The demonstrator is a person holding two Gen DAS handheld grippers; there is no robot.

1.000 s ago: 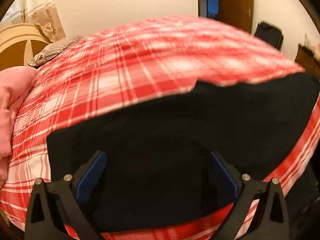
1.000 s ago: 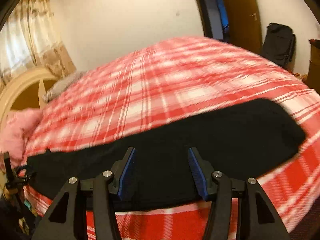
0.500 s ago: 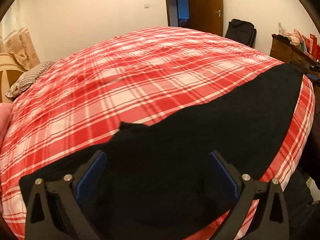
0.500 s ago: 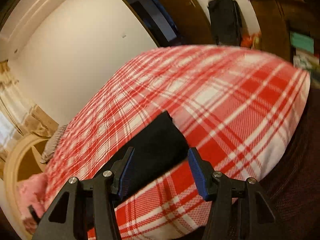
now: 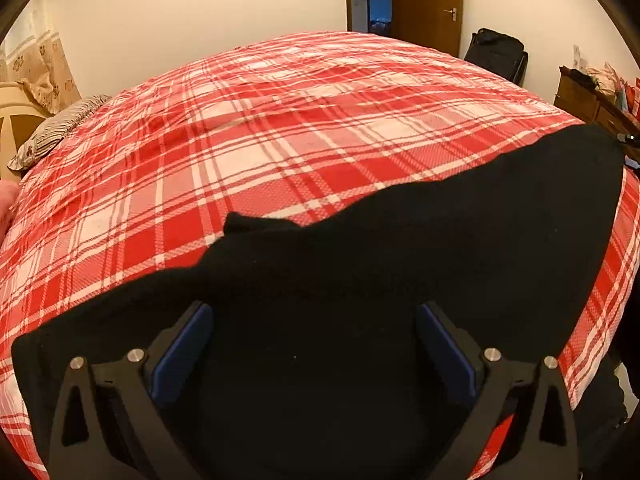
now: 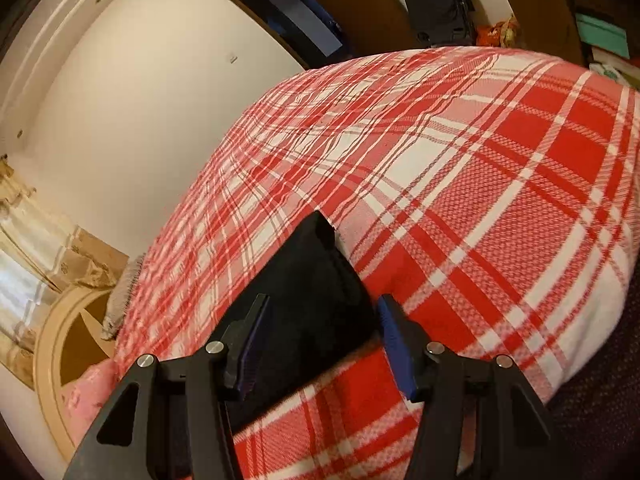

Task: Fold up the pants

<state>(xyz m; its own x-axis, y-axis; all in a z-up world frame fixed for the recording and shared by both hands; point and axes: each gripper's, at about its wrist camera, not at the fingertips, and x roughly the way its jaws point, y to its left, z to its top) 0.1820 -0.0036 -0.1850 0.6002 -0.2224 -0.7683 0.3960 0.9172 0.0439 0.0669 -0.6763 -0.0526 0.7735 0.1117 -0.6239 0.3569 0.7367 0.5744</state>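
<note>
A: Where are the black pants (image 5: 360,288) lying?
B: Spread along the plaid bed (image 5: 280,140) (near edge).
A: The tools?
B: Left tool (image 5: 312,344) and right tool (image 6: 320,328) are both hovering released, gripping nothing.

The left gripper (image 5: 312,344) is spread wide, its two blue-padded fingers (image 5: 180,352) far apart and clamped on nothing. It hangs level over the pants (image 5: 400,280), well inside their near edge, with dark cloth filling the whole gap between the fingers. The right gripper (image 6: 320,332) is also spread, though less widely, and is rolled so that its view tilts. Its fingers (image 6: 394,344) straddle the narrow end of the pants (image 6: 316,280): the left pad lies over the cloth, the right pad just past the cloth's edge. Neither pad visibly presses on the pants.
</note>
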